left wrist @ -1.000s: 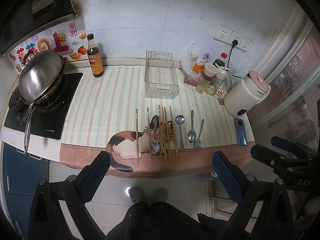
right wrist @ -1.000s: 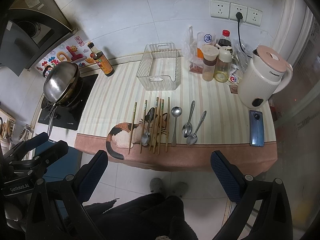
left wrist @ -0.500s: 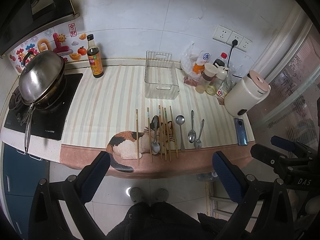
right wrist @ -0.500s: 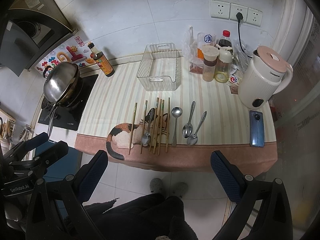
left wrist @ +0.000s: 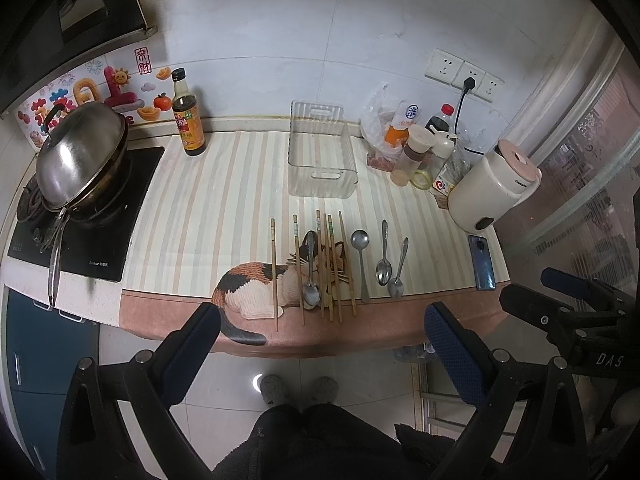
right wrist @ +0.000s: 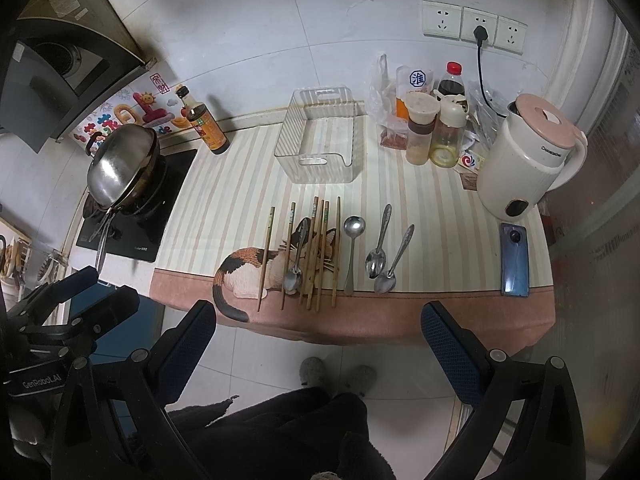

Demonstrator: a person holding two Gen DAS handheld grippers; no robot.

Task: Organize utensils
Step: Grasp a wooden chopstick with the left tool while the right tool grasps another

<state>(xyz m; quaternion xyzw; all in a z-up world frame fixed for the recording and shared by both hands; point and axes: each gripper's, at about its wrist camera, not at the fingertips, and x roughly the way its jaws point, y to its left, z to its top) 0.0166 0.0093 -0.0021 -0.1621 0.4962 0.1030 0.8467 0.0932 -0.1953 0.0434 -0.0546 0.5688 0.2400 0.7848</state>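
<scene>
Left gripper (left wrist: 318,332): jaws spread wide, nothing between them, held off the desk edge over the floor. Right gripper (right wrist: 318,330): same, spread and empty, alongside the left.

Utensils lie ahead of both grippers, on the striped mat (left wrist: 224,200) near the front edge of the desk (left wrist: 320,340). Long axes all run front to back, straight away from the grippers, so the near ends point at them. The clear bin (left wrist: 321,165) sits beyond the row, further back toward the wall, empty.

Count: chopsticks (left wrist: 329,268), six wooden sticks as far as I can separate them, two apart on the left, four bunched. Spoons (left wrist: 383,254), four metal ones: one lying among the sticks, one round-bowled with bowl to the rear, two on the right with bowls to the front.

Judgement: left gripper is nearer the chopsticks, right nearer the spoon pair. Nothing sorted yet.
</scene>
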